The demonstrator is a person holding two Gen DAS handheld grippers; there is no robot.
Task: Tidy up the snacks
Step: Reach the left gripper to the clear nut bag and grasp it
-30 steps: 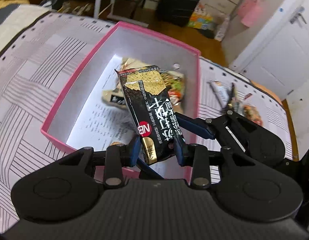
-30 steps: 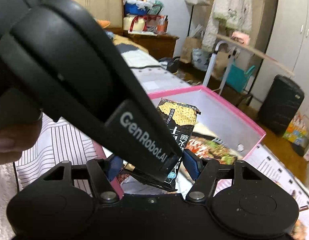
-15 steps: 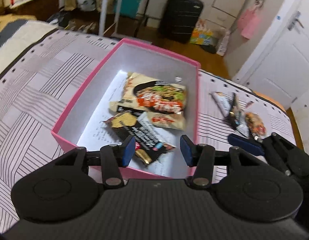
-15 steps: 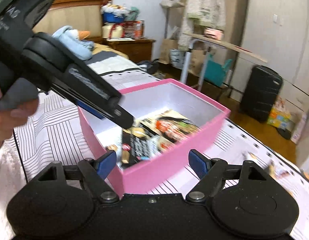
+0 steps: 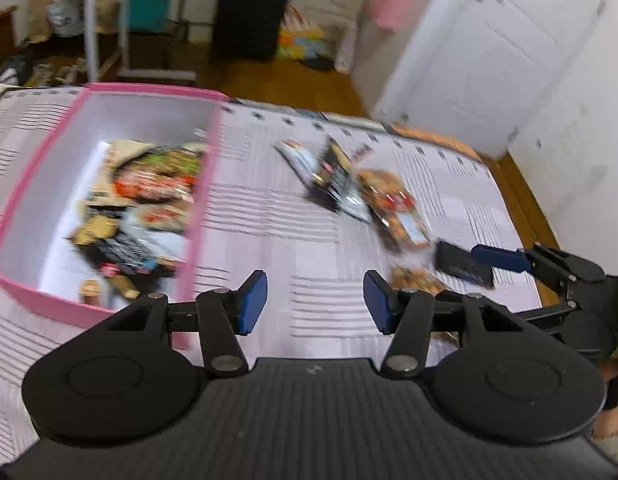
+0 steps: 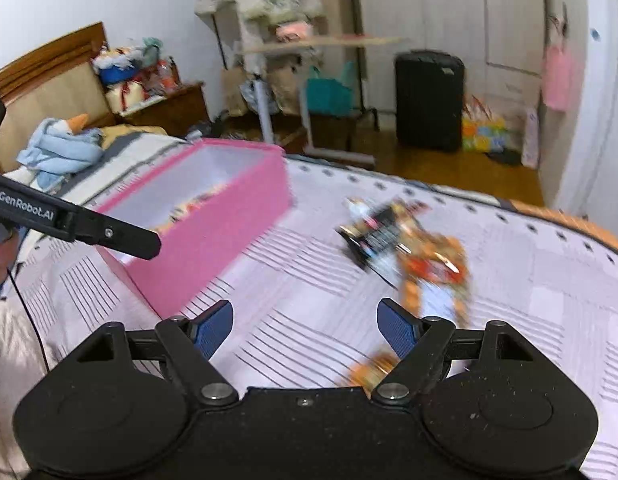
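Note:
A pink box (image 5: 213,184) sits on the striped bedspread and holds several snack packets (image 5: 149,184), a black cracker packet among them. To its right lie loose packets: a black one (image 5: 337,184), an orange one (image 5: 397,212) and a small one (image 5: 417,280). My left gripper (image 5: 315,304) hovers over bare bedspread between the box and these packets; its jaws are opening with nothing between them. My right gripper (image 6: 305,326) is open and empty, just short of the black packet (image 6: 373,236) and the orange packet (image 6: 433,264). The pink box (image 6: 213,236) is to its left.
The striped bedspread (image 5: 293,240) ends at the far and right edges, with wooden floor beyond. A black suitcase (image 6: 429,100), a clothes rack (image 6: 265,92) and a white door (image 5: 469,60) stand behind. A blue cloth heap (image 6: 57,148) lies near the headboard. Both views are motion-blurred.
The left gripper let go of the black cracker packet, which now lies in the box. Both grippers swung right, away from the box and towards the loose packets, and opened wider.

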